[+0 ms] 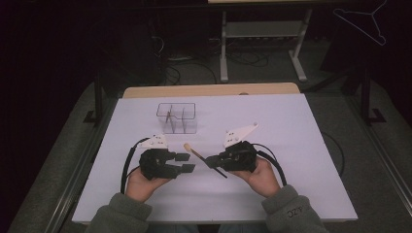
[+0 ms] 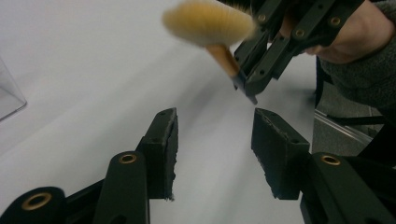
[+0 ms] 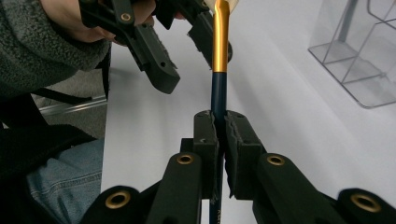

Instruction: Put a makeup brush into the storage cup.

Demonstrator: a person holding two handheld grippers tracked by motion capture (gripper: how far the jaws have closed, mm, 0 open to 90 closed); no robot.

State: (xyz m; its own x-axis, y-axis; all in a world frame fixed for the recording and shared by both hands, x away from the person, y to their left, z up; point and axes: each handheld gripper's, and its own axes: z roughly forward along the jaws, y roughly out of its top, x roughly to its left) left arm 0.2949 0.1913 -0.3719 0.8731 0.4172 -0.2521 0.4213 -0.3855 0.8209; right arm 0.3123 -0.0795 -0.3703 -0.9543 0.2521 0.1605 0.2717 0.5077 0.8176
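- High view: a white table (image 1: pixel 291 145) has a clear box (image 1: pixel 177 118) with thin walls inside, standing at the back, well apart from both hands.
- The right gripper (image 1: pixel 210 160) holds a brush (image 1: pixel 197 153) by its dark handle. The brush lies slanted: its pale fluffy tip points up and to the left, toward the box, and the dark end sticks out down and to the right.
- The left gripper (image 1: pixel 183 163) sits just beside the brush, jaws partly apart with nothing between them. Nothing lies between the brush and the box.
- Left gripper view: the left gripper (image 2: pixel 215 144) has its jaws half apart over the bare table. They hold nothing. The brush (image 2: pixel 210 28) hangs above and ahead, fluffy tip to the upper left, with the right gripper (image 2: pixel 250 86) clamped on it. A corner of the box (image 2: pixel 9 100) peeks in at the left edge.
- Right gripper view: the right gripper (image 3: pixel 220 128) is pressed tight on the brush (image 3: pixel 219 56). The brush runs straight away from the camera, blue part in the jaws, gold part farther on. The left gripper (image 3: pixel 180 56) waits near the gold part, not touching. The box (image 3: pixel 359 60) stands to the right.
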